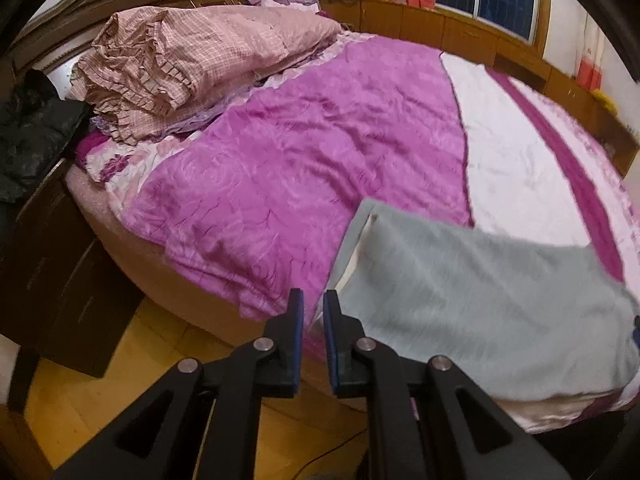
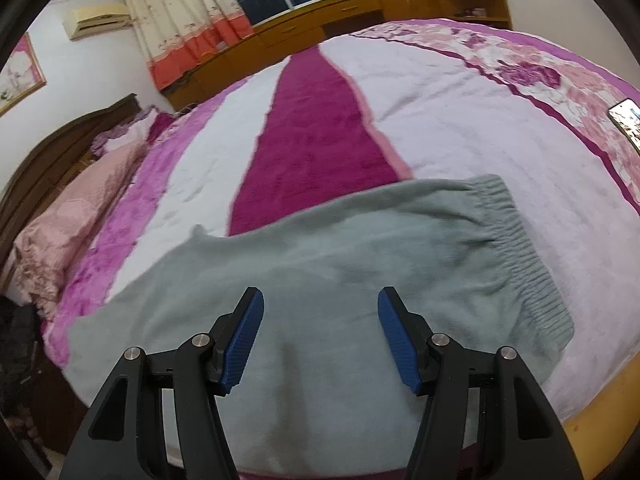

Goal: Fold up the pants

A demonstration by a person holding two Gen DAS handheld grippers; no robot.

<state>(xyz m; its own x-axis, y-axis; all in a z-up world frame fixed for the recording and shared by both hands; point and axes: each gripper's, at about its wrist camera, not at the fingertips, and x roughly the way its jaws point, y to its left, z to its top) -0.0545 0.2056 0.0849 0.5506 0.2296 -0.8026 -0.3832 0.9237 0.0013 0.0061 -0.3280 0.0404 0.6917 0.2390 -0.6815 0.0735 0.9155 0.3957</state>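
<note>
Grey pants (image 2: 320, 280) flat on bed (image 1: 520, 168), near edge. Beyond pants: checked quilt (image 1: 192, 68) by headboard, phone (image 2: 626, 122), half cut off. Left gripper (image 1: 313, 304) narrowly parted, empty. Right gripper (image 2: 320, 312) wide, empty, above pants.

no legible text, labels or brands anywhere, phone (image 2: 627, 123) screen lit but too small to read

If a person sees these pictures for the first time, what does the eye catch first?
First the grey pants, spread flat on the near part of the bed, elastic waistband to the right. Then the purple quilt beyond them, with a pink checked bundle by the headboard. The right gripper hangs open over the pants.
</note>
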